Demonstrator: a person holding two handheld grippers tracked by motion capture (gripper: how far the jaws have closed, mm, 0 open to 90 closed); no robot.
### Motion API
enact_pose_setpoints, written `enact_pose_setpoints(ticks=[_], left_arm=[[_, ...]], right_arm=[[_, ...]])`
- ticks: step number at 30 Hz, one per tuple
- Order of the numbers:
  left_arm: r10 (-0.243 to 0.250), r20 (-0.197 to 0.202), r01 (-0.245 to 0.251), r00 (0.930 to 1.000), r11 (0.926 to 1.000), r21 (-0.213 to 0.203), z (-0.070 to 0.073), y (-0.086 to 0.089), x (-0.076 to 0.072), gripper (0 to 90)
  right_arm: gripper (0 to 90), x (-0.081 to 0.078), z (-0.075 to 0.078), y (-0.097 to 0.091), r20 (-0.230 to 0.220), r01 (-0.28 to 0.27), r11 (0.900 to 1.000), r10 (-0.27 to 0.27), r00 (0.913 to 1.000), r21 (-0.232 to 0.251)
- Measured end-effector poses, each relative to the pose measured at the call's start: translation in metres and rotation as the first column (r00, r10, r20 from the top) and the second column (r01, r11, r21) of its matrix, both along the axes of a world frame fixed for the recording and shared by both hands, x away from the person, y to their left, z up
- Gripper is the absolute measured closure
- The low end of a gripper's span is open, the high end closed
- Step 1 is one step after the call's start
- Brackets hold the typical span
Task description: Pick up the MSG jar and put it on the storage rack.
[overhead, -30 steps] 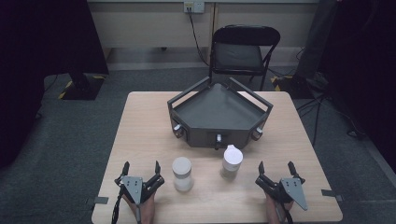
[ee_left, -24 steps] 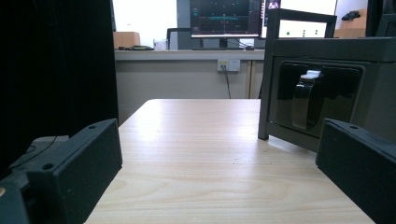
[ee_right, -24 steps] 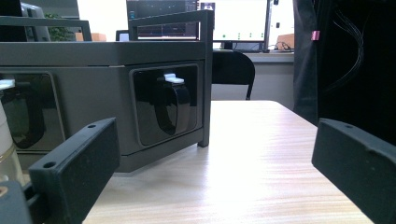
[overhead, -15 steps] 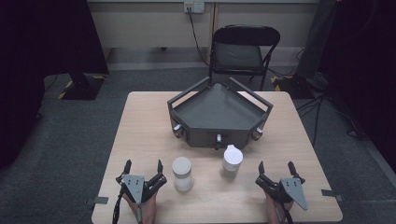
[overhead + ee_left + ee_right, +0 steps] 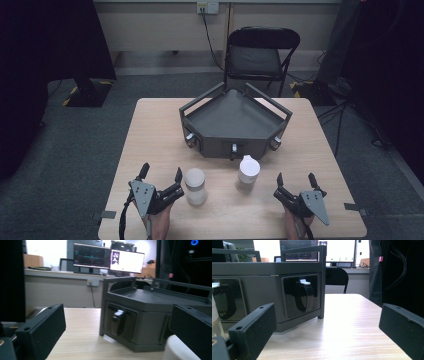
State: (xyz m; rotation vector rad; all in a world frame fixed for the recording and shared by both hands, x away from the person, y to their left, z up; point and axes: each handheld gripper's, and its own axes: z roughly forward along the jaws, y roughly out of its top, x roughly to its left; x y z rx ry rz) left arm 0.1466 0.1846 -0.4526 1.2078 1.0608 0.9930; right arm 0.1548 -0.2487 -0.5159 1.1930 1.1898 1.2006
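Note:
A dark grey six-sided box (image 5: 235, 120) with an open tray top stands mid-table. It has black latches with white tips (image 5: 118, 313) (image 5: 303, 282) on its front faces. Two white-capped jars stand in front of it, the left jar (image 5: 195, 186) and the right jar (image 5: 248, 173). My left gripper (image 5: 161, 171) lies open just left of the left jar, whose lid (image 5: 177, 350) shows by its right jaw. My right gripper (image 5: 295, 178) lies open to the right of the right jar (image 5: 215, 315), apart from it. Both grippers (image 5: 117, 315) (image 5: 327, 315) hold nothing.
The wooden table (image 5: 150, 130) has bare room on both sides of the box. A black folding chair (image 5: 260, 55) stands behind the far edge. A desk with monitors (image 5: 107, 258) lines the far wall. Tape marks (image 5: 352, 206) sit at the table's near corners.
My left gripper has edged slightly forward beside the left jar. The right gripper, the jars and the box have not moved.

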Motion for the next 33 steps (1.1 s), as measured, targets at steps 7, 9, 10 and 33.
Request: enact_pose_setpoints(ticks=[7, 9, 10, 33], left_arm=[[-0.08, -0.01, 0.08, 0.9968, 0.9966, 0.018, 0.004, -0.005, 0.001, 2.9], [-0.097, -0.017, 0.097, 0.9951, 0.995, 0.021, 0.005, -0.007, 0.002, 3.8], [-0.101, -0.015, 0.101, 0.9948, 0.9946, 0.021, 0.004, -0.009, 0.002, 4.1], [-0.142, -0.058, 0.147, 0.9882, 0.9847, 0.094, -0.011, -0.038, -0.001, 17.3]], right_arm=[[0.3, 0.0, 0.0, 0.0, 0.0, 0.0, 1.0, 0.0, 1.0, 0.0], [0.3, 0.0, 0.0, 0.0, 0.0, 0.0, 1.0, 0.0, 1.0, 0.0], [0.3, 0.0, 0.0, 0.0, 0.0, 0.0, 1.0, 0.0, 1.0, 0.0], [0.2, 0.0, 0.0, 0.0, 0.001, 0.0, 1.0, 0.0, 1.0, 0.001]])
